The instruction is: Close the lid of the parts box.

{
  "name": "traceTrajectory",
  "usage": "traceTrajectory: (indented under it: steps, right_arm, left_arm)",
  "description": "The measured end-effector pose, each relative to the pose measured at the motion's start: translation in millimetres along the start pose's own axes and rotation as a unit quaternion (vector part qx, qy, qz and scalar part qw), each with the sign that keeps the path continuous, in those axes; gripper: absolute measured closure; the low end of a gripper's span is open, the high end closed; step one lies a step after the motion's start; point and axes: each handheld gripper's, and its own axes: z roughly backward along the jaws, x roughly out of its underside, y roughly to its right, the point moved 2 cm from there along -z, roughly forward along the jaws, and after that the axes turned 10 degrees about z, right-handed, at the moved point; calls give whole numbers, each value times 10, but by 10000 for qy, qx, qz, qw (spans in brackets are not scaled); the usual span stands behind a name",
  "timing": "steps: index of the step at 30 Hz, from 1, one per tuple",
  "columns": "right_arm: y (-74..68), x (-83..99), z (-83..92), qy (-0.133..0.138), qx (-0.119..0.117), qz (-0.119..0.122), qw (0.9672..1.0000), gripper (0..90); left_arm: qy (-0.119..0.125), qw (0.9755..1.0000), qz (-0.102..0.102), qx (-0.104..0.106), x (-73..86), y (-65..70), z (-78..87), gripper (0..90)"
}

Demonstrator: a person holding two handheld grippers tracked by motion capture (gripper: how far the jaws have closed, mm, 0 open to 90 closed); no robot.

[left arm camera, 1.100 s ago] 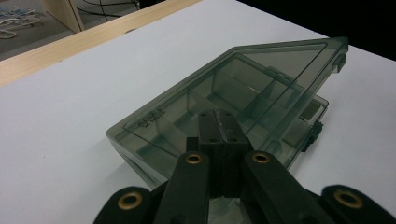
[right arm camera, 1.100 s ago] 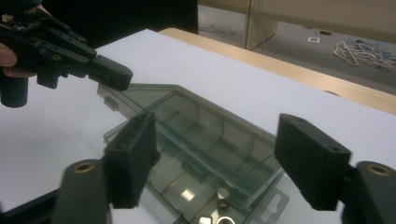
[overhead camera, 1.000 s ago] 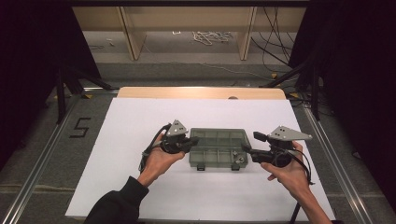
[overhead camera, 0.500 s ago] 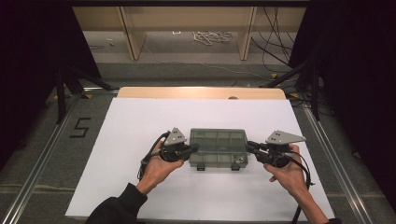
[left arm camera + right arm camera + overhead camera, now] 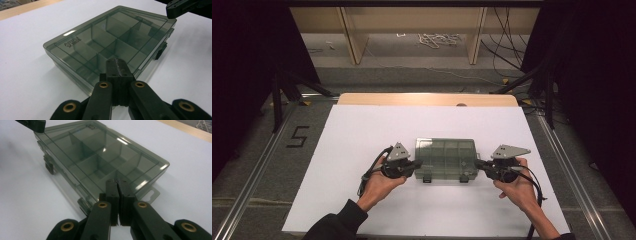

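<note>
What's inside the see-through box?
Through the smoky lid of the box you see only dividers splitting it into compartments, and those look empty. The corners under the gripper tips are covered, so those spots stay unknown.

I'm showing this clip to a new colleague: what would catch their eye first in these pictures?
First the smoky see-through plastic box with its lid shut and empty compartments, lying in the middle of the white table. Next, the left gripper and the right gripper, one at each short end of the box with jaws shut, both tips right at its ends. The right jaws have just been closing, with nothing between them.
</note>
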Motion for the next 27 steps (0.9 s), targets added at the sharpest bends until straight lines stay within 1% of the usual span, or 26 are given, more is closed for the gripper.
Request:
traceTrajectory:
  steps: [1, 2, 3, 5, 7, 8, 9, 10, 11, 12, 13, 14, 15, 17, 18, 20, 25, 26, 27]
  right_arm:
    - [3, 8, -8, -33, -3, 39, 10000, 885]
    - [1, 11, -10, -61, -26, 11, 10000, 886]
    - [-1, 13, -14, -62, -22, -6, 10000, 886]
    - [5, 17, -23, -76, -26, 47, 10000, 886]
    - [-4, 22, -29, -101, -16, 26, 9999, 886]
    - [-3, 24, -33, -94, -33, 42, 9999, 886]
    - [-3, 28, -34, -121, -43, 59, 9999, 886]
    - [-8, 30, -37, -128, -25, 34, 9999, 886]
    - [-10, 33, -38, -163, -54, 32, 9998, 886]
    - [-9, 38, -46, -161, -35, 68, 9998, 886]
    - [-12, 41, -50, -179, -44, 61, 9998, 886]
    - [-15, 44, -56, -188, -71, 63, 9998, 886]
    - [-16, 46, -61, -194, -55, 77, 9998, 886]
    - [-22, 48, -64, -232, -71, 55, 9997, 886]
    - [-26, 50, -69, -231, -65, 42, 9997, 886]
    - [-25, 54, -74, -240, -65, 45, 9997, 886]
    - [-19, 60, -77, -238, -83, 73, 9997, 886]
    - [-22, 63, -80, -249, -94, 64, 9996, 886]
    - [-21, 64, -83, -248, -97, 67, 9996, 886]
  left_arm:
    - [-75, 10000, 3, -3, 5, -3, 4, 897]
    - [-30, 10000, 43, -56, 19, 4, -5, 897]
    - [-45, 10000, 17, -53, 22, 2, -5, 897]
    - [-47, 10000, 18, -54, 23, 3, -3, 898]
    - [-57, 10000, -22, -49, 28, 4, -4, 897]
    - [-125, 9999, -80, -32, 36, -3, 0, 897]
    - [-63, 10000, -23, -39, 49, 7, -17, 897]
    - [-106, 9999, 5, -84, 64, 11, -18, 897]
    - [-187, 9998, 6, -27, 72, 5, -21, 897]
    - [-155, 9998, -59, -87, 80, 1, -28, 897]
    - [-153, 9998, -31, -86, 88, 2, -33, 897]
    - [-206, 9997, -87, -103, 90, -6, -25, 897]
    - [-155, 9998, -39, -97, 92, 2, -32, 897]
    - [-223, 9997, -47, -47, 95, -3, -31, 897]
    - [-163, 9998, -33, -71, 102, -2, -43, 897]
    - [-173, 9998, -47, -110, 104, -2, -40, 897]
    - [-197, 9997, -59, -114, 110, -4, -43, 897]
    - [-254, 9996, -59, -65, 108, -9, -38, 897]
    - [-246, 9997, -54, -66, 109, -8, -40, 897]
